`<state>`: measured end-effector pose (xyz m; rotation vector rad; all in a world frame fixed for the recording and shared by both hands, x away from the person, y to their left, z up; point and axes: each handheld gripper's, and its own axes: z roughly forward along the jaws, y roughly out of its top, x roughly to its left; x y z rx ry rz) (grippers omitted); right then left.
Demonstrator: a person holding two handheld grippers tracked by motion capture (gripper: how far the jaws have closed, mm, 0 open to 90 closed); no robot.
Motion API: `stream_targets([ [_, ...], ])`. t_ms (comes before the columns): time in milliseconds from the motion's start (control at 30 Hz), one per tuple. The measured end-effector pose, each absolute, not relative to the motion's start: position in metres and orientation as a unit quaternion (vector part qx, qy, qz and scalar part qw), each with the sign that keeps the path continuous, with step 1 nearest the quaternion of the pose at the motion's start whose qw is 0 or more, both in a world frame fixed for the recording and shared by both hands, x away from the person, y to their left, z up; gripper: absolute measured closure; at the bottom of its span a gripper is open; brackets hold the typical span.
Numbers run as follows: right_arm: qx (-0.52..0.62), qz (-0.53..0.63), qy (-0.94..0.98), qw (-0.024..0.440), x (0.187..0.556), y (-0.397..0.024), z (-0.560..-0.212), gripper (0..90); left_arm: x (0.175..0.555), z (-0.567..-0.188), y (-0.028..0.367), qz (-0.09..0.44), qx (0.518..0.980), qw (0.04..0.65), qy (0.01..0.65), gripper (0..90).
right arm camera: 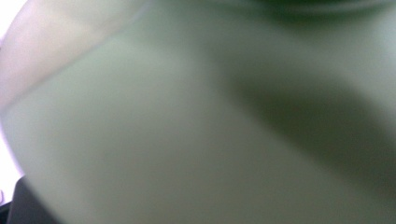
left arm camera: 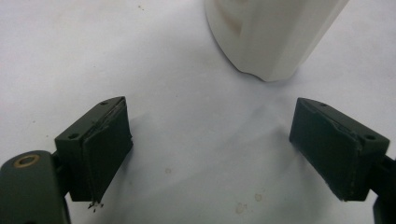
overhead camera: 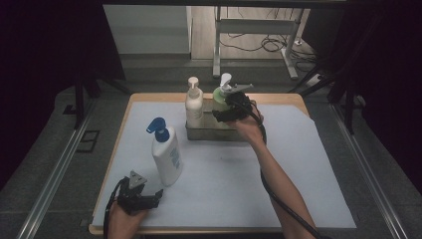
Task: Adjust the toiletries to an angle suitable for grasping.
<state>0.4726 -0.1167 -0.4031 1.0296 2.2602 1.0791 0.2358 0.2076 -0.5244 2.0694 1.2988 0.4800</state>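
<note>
- The right gripper (overhead camera: 230,105) grips the green pump bottle (overhead camera: 219,97) in the metal caddy's (overhead camera: 211,132) right half; best lower it straight, clear of the cream pump bottle (overhead camera: 193,104) beside it.
- Pale green body, white pump, upright.
- The left gripper (left arm camera: 210,149) gapes wide, empty, well in front of the caddy, near the blue-capped lotion bottle (overhead camera: 167,154).

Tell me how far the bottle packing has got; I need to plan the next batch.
Done: the cream bottle stands in the metal tray. In hand: the right gripper is around the green bottle, at the tray's right half; whether that bottle has touched down I cannot tell. Left: the blue-capped bottle stands on the white sheet, and the left gripper rests open beside it.
</note>
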Motion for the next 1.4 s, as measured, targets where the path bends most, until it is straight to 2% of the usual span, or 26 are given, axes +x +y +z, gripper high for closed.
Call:
stream_targets([
  [500, 0.379, 0.378, 0.821, 0.2, 0.477, -0.115, -0.424, 12.8, 0.236, -0.524, 0.208, 0.183, 0.788, 0.32, 0.494, 12.5],
  [833, 0.384, 0.383, 0.821, 0.181, 0.483, -0.118, -0.425, 12.0, 0.236, -0.524, 0.208, 0.183, 0.788, 0.32, 0.494, 12.5],
  [1400, 0.387, 0.384, 0.817, 0.187, 0.476, -0.123, -0.424, 11.7, 0.236, -0.524, 0.208, 0.183, 0.787, 0.32, 0.494, 12.5],
])
